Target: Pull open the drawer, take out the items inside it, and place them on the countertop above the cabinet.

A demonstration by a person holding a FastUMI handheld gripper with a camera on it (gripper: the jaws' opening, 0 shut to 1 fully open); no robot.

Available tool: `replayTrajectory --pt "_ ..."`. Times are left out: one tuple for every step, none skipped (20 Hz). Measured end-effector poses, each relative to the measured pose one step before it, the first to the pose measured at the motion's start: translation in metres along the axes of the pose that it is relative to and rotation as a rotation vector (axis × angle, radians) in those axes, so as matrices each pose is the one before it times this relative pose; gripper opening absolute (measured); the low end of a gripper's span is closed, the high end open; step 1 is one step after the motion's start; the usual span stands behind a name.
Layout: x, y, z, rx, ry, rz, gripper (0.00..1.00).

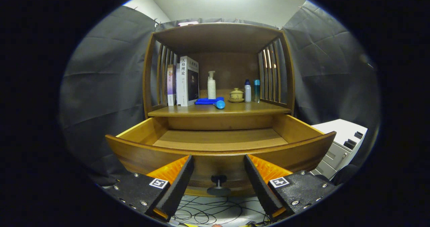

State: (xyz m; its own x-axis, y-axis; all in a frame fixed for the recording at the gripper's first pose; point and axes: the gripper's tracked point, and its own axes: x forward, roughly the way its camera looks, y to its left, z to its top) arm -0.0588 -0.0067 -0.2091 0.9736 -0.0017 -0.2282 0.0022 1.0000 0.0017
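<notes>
Drawer (218, 139) stands pulled well out from the wooden cabinet (218, 38), its curved front panel just ahead of the fingers and its small dark knob (218, 179) sitting in the gap between them. The visible part of the drawer floor is bare wood; nothing shows on it, though the strip right behind the front panel is hidden by the panel's rim. On the desk (255, 108) above the drawer lie a blue item (210, 101) with a round end, a white pump bottle (211, 85), a small lidded pot (236, 95) on a saucer, two slim bottles (252, 90) and some upright books (187, 80).

The hand-held gripper (218, 164) is spread wide with nothing between its fingers; neither finger touches the knob or the panel.

By my reading the drawer looks emptied, so the step in hand is most likely a check that nothing is left, or a retreat. To do it well, the hand-held gripper should rise enough for the camera to look down over the front rim and show the hidden strip at the near end before the drawer is judged done. If something does lie there, the fingers should go in from above, clear of the rim, and close on the item across its narrow side. Anything lifted out should go to a free patch of the desk, such as the front right part, away from the pot and the slim bottles, which would topple easily.
</notes>
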Motion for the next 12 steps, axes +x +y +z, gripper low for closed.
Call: replayTrajectory --pt "0.00068 0.00054 -0.00326 0.01189 0.00747 -0.00510 0.94" --pt "0.00023 0.00079 -0.00113 0.00887 0.00046 0.00135 0.94" --pt "0.00097 -0.00056 -0.00059 0.00164 -0.00007 0.00058 0.94" --pt "-0.00047 -0.00073 -0.00133 -0.00328 -0.00194 -0.00055 0.94" --pt "0.00057 -0.00001 -0.00015 -0.00605 -0.00094 -0.00030 0.94" --pt "0.00000 -0.00034 0.00057 -0.00322 -0.00240 -0.00127 0.94" --pt "-0.00026 0.00023 0.00014 0.00319 0.00147 -0.00084 0.94" --pt "0.00057 0.00076 -0.00003 0.00288 0.00123 -0.00018 0.94" --pt "0.00132 -0.00057 0.00060 -0.00211 0.00426 0.00063 0.94" --pt "0.00012 -0.00020 0.00021 -0.00092 0.00156 0.00148 0.94" --pt "0.00170 -0.00113 0.00072 0.00132 0.00199 0.00322 0.94" --pt "0.00126 -0.00043 0.00049 0.00290 -0.00119 0.00428 0.94"
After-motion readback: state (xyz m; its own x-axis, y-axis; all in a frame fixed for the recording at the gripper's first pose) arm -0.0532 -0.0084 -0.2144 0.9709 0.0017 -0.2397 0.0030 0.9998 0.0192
